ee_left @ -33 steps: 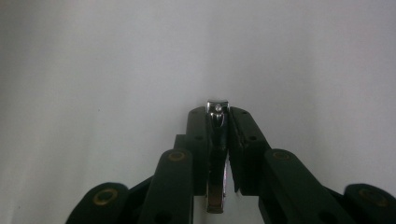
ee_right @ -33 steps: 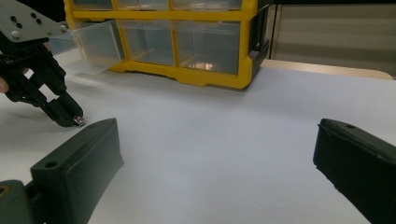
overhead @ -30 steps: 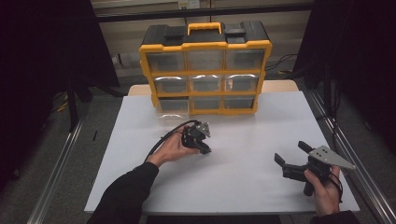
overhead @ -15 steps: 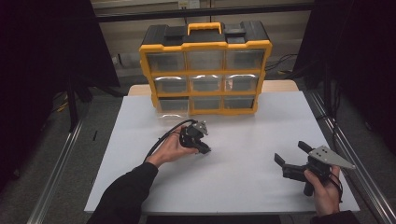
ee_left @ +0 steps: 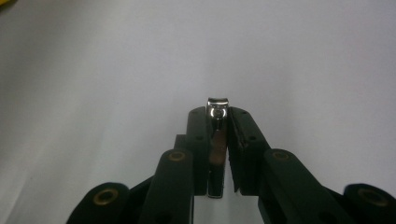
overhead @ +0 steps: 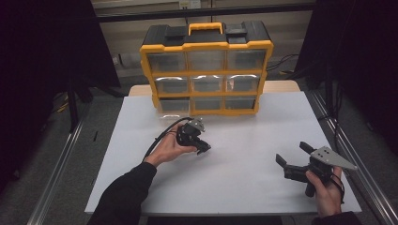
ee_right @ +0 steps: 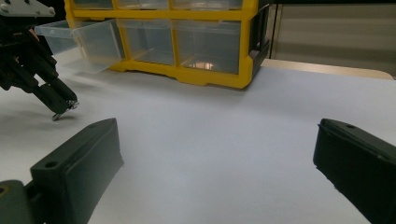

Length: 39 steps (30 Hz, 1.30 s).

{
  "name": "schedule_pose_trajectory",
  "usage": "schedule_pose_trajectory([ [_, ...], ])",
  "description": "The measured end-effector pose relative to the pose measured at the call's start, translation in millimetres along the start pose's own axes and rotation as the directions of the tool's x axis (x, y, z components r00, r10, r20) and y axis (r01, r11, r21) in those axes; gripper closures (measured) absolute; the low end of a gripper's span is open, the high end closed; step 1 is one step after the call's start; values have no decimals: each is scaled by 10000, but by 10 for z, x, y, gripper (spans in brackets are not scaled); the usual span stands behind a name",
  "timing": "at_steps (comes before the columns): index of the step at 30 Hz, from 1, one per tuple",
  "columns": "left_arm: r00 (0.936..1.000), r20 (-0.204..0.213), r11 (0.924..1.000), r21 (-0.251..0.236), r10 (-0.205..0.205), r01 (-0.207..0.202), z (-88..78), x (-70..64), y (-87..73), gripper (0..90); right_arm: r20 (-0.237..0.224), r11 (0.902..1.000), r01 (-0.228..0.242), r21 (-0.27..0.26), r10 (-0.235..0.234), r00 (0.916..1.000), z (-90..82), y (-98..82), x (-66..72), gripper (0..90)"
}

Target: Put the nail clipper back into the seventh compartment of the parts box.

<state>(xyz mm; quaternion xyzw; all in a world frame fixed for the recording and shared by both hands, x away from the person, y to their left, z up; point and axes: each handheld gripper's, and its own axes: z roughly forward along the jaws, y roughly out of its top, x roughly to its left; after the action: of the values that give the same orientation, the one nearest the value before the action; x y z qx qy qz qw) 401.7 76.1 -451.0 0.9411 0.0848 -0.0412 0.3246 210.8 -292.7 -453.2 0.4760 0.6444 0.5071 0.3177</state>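
White tabletop (overhead: 244,140): left tool (ee_left: 218,122) clamped on nail clipper (ee_left: 216,140) btwn jaws; right tool (ee_right: 215,154) apart.

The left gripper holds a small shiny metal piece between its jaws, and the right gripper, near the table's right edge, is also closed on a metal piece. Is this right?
Not quite. The left gripper does hold the shiny metal piece, but the right gripper holds nothing: the right gripper view shows its jaws wide apart with only the white table between them.
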Motion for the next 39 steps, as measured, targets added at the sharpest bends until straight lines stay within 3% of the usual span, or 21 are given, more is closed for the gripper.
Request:
schedule_pose_trajectory([
  [1, 9999, -125, 9996, -276, -13, 10, -7, 0, -7, 803, -7, 10000, -22, 10, 22, 10000, 0, 0, 2, 6],
  [2, 10000, -5, 9999, -153, -23, 23, -32, 8, -4, 804, -7, 10000, -21, 10, 21, 10000, 0, 0, 2, 6],
  [3, 9997, -221, 9990, -420, -142, 133, -22, -4, -18, 804, -12, 10000, -38, 17, 38, 10000, -1, 0, 3, 6],
  [5, 9999, -51, 9996, -253, -88, 86, -51, 16, -15, 804, -12, 10000, -43, 16, 43, 10000, -1, 0, 4, 6],
  [7, 9994, -314, 9985, -533, -171, 154, -48, 8, -30, 804, 1, 10000, -24, 9, 24, 10000, -2, 1, 2, 5],
  [8, 10000, -56, 9994, -342, -68, 66, -73, 26, -21, 804, 2, 10000, -24, 9, 24, 10000, -2, 0, 2, 6],
  [9, 9995, -218, 9981, -581, -210, 197, -66, 11, -30, 804, -9, 10000, -27, 13, 27, 10000, 0, 0, 2, 6],
  [10, 9998, -86, 9988, -451, -189, 184, -91, 20, -23, 804, -10, 10000, -41, 18, 41, 10000, 0, 0, 2, 6],
  [11, 9991, -355, 9971, -731, -227, 201, -80, 7, -30, 804, -8, 10000, -42, 19, 42, 10000, 0, 0, 2, 5],
  [12, 9997, -122, 9981, -581, -192, 184, -108, 20, -22, 804, -7, 10000, -27, 12, 27, 10000, 0, 0, 1, 6],
  [13, 9993, -316, 9961, -866, -175, 147, -96, 11, -28, 804, -3, 10000, -24, 7, 24, 10000, -1, 0, 2, 6],
  [14, 9997, -191, 9974, -713, -136, 122, -118, 18, -22, 804, -2, 10000, -24, 6, 24, 10000, -2, 1, 3, 6],
  [16, 9991, -378, 9954, -940, -215, 179, -117, 4, -29, 804, 8, 10000, -6, -3, 6, 10000, -1, 0, 2, 6],
  [17, 9996, -209, 9967, -801, -169, 152, -139, 12, -22, 804, 12, 10000, -4, -5, 4, 10000, -1, 0, 1, 6],
  [18, 9990, -392, 9947, -1014, -218, 177, -131, 0, -27, 804, 7, 10000, -9, -3, 9, 10000, -2, 0, 2, 6],
  [19, 9997, -238, 9966, -826, -86, 66, -164, 15, -19, 804, -2, 10000, -28, 1, 28, 10000, -2, 0, 3, 5],
  [26, 9982, -524, 9882, -1522, -281, 198, -254, -15, -30, 804, 2, 10000, -4, -9, 4, 10000, -1, 0, 1, 6],
  [39, 9966, -696, 9795, -1996, -430, 283, -449, 13, -62, 804, 7, 10000, -11, -12, 11, 10000, -1, 1, 2, 6],
])
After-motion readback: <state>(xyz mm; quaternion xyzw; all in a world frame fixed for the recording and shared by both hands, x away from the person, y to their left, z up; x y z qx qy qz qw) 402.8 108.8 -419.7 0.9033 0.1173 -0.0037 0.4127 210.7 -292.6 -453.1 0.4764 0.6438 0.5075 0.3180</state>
